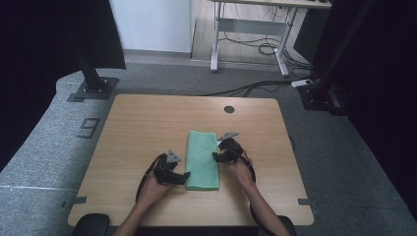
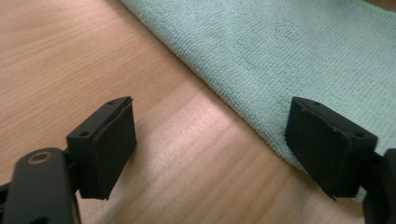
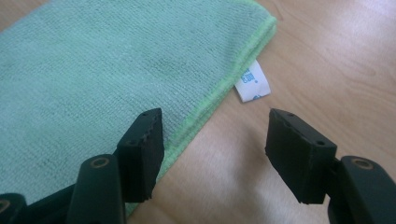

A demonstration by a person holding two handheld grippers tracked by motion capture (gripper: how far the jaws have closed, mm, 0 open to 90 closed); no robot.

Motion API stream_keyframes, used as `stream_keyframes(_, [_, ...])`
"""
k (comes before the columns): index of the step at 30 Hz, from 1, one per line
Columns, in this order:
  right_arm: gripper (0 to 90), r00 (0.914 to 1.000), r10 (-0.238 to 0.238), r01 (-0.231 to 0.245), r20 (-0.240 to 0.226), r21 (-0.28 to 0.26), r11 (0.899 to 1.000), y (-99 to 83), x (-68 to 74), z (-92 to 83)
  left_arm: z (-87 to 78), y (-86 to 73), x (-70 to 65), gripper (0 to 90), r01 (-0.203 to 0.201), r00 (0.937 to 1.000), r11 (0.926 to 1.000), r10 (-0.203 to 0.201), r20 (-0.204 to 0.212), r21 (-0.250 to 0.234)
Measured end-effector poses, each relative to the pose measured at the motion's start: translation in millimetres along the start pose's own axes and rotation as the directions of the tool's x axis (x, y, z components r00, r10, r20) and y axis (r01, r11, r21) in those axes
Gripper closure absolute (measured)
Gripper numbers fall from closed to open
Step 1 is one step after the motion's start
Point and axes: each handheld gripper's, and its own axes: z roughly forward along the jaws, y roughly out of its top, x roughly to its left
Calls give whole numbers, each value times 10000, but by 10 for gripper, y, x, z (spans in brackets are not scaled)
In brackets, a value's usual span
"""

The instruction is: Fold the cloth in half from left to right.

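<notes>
Two open grippers, left gripper (image 1: 186, 178) and right gripper (image 1: 215, 156), flanking folded green cloth (image 1: 202, 158)

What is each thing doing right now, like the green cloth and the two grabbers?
green cloth: folded into a long strip, lying flat on the table.
white tag: sticking out from the cloth's edge.
left gripper: open, at the cloth's left edge.
right gripper: open, at the cloth's right edge.

Folded cloth (image 1: 202, 160) lies mid-desk (image 1: 137, 128), long side running away from you. Your left gripper (image 1: 183, 178) sits at its near left edge, right gripper (image 1: 216, 149) at its right edge, farther back.
</notes>
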Motion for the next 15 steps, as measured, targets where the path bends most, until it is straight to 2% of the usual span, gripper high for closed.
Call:
stream_keyframes(6, [379, 10000, 32, -32, -14, 45, 10000, 30, -8, 21, -1, -7, 86, 161, 323, 9994, 9995, -324, -158, -38])
stream_keyframes(13, [360, 9997, 172, -172, -200, -14, 9999, 20, -38, 21, -16, 18, 60, 170, 113, 9996, 9999, -112, -264, 33])
stream_keyframes(15, [337, 9997, 143, -145, -192, -111, 9998, 18, -41, 1, -39, 25, 68, 160, 117, 9998, 9999, -116, -178, 5])
